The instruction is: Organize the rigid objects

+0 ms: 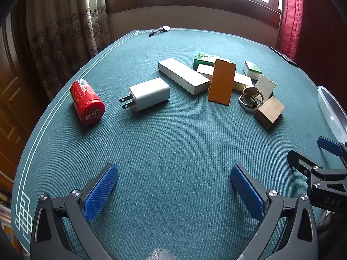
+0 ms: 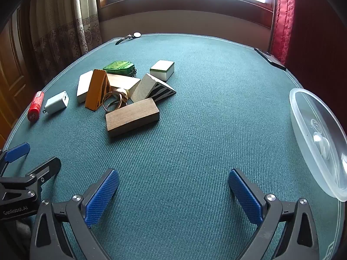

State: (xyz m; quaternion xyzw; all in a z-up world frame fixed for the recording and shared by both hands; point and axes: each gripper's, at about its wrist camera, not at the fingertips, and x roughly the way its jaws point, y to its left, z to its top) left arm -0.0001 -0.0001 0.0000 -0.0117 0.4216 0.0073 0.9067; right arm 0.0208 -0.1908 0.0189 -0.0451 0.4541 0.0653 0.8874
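From the left wrist, the left gripper (image 1: 173,191) hangs over bare green felt near the desk's (image 1: 173,140) near edge, its blue-padded fingers (image 1: 100,191) spread wide with nothing between them, which suits a start with nothing yet chosen. Ahead lie the red cylindrical tin (image 1: 87,101) toward the left edge, the white plastic wall charger (image 1: 148,94) beside it, then the long white block (image 1: 182,75) and the jumble of orange wedge (image 1: 221,84), brass rings (image 1: 251,97) and brown wooden block (image 1: 269,112). From the right wrist, the right gripper (image 2: 173,195) is likewise spread and empty. This view alone shows the whole clear plastic container (image 2: 318,138) at the right edge, probably where the pieces belong, though its contents are hard to make out; it also reveals the wedges' striped undersides, hidden from the left.
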